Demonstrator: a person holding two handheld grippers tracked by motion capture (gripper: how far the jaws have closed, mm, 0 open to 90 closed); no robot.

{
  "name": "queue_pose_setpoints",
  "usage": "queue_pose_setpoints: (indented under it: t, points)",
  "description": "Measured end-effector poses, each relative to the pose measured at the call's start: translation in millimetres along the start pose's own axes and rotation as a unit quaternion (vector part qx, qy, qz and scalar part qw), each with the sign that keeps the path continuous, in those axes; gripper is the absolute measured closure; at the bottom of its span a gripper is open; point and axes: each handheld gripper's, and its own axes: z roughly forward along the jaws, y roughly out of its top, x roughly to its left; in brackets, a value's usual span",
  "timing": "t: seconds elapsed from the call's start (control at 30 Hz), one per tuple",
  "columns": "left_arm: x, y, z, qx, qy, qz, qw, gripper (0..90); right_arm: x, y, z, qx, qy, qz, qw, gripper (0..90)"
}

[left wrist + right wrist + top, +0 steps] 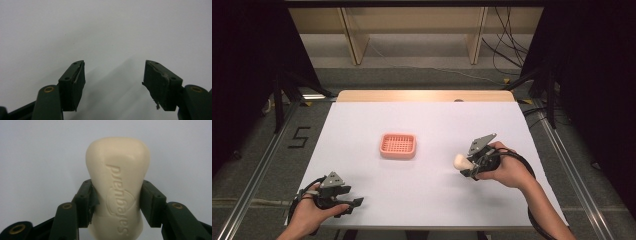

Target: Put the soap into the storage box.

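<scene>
Soap bar carried toward the pink dish

The right tool (117, 202) pinched a cream soap bar (117, 182) at its waist, held above the white table (422, 195), right of the pink soap dish (398, 145) and well apart from it. The next move probably called for swinging left over the dish, then lowering. The right hand (504, 167) pointed its tool leftward; the left tool (113, 82) lay spread and empty near the table's front left corner.

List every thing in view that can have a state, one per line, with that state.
Soap bar: clamped between the right gripper's jaws, held above the table, "Safeguard" stamp facing the camera.
Right gripper: shut on the soap bar.
Left gripper: open, nothing between its jaws.
Pink soap dish: empty, flat on the white table, apart from both grippers.
</scene>
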Motion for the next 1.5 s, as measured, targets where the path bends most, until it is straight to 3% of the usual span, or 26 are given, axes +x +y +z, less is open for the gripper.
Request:
queue_pose_setpoints:
  t: [0.97, 1.03, 1.23, 1.5]
  points:
    - [0.6, 0.2, -0.4, 0.002, 0.006, 0.000, 1.0000, 33.3, 6.4, 21.0, 12.8, -0.022, 0.003, 0.006, 0.9997, 50.6]
    - [0.6, 0.2, -0.4, 0.001, 0.007, 0.000, 1.0000, 33.3, 5.6, 22.1, 13.7, -0.028, -0.003, -0.002, 0.9996, 50.7]
    - [0.8, 0.2, -0.6, 0.001, 0.007, 0.001, 1.0000, 33.3, 8.3, 24.8, 15.7, -0.027, -0.001, 0.007, 0.9996, 50.7]
    - [1.0, 0.2, -1.2, 0.002, 0.006, 0.002, 1.0000, 33.3, 6.5, 29.3, 18.4, -0.037, -0.004, -0.004, 0.9993, 50.7]
